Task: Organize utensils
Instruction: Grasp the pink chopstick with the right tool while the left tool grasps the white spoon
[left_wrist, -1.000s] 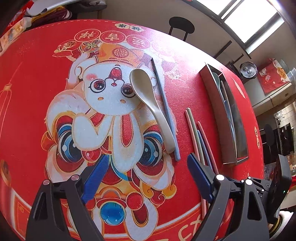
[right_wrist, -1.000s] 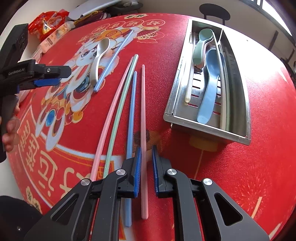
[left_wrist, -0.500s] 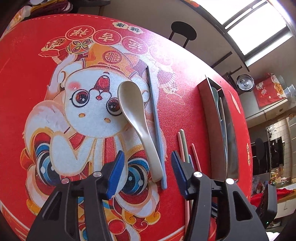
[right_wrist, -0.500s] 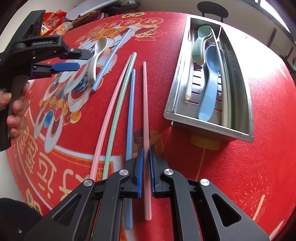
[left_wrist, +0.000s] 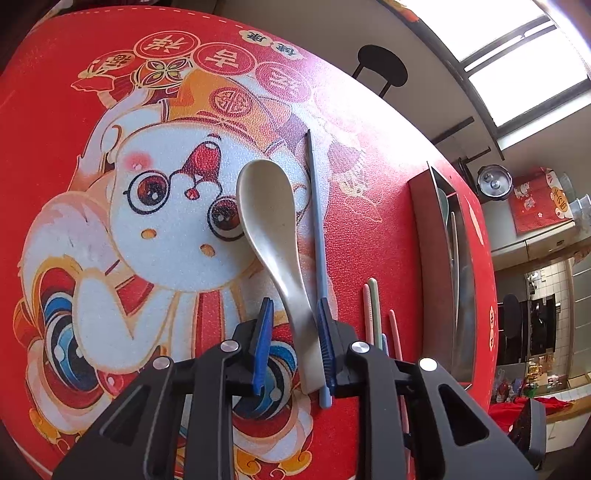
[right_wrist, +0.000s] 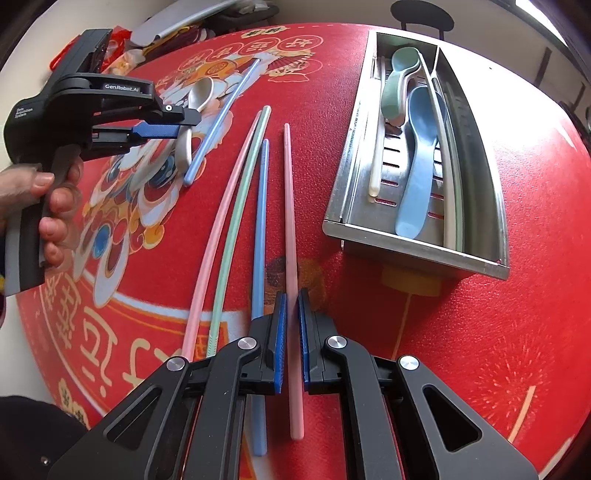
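Left gripper (left_wrist: 293, 343) has just been closing around the beige spoon (left_wrist: 275, 236) handle; right pad touches it, left pad stands off, so no grip yet. Blue chopstick (left_wrist: 318, 266) lies just right of the spoon, at risk of being caught. Centre: 3 loose chopsticks. Right gripper (right_wrist: 291, 341) is clamped on the pink chopstick (right_wrist: 290, 236) near its close end, probably for lifting. Far right: steel tray (right_wrist: 476, 258), 2 spoons inside, the likely destination.
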